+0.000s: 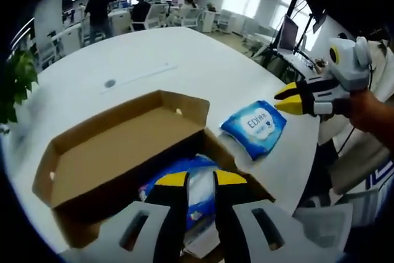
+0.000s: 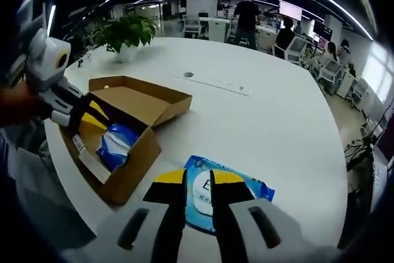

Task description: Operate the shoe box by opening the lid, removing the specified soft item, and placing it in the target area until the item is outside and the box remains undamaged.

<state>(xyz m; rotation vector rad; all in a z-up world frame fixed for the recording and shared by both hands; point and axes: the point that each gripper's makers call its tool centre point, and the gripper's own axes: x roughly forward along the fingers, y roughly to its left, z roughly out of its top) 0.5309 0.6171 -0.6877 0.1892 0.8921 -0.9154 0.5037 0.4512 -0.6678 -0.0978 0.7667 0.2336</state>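
The brown cardboard shoe box [image 1: 111, 146] lies open on the white table, its lid folded back flat. A blue and white soft pack [image 1: 198, 165] lies inside it. My left gripper [image 1: 201, 180] hovers over that pack, jaws close together with nothing between them. A second blue wipes pack [image 1: 254, 126] lies on the table right of the box. My right gripper [image 1: 280, 100] hangs just beyond it, apart from it. In the right gripper view my right gripper [image 2: 198, 178] is above the wipes pack [image 2: 246, 186], jaws nearly together and empty. The box [image 2: 132, 170], its blue pack [image 2: 117, 143] and the left gripper [image 2: 92, 120] are at left.
The round white table [image 2: 265, 109] stretches bare beyond the box, with a small grey cap [image 2: 188, 74] and a cable slot. A potted plant [image 2: 126, 32] stands at its far edge. The table edge is near the wipes pack. Desks, monitors and people fill the office behind.
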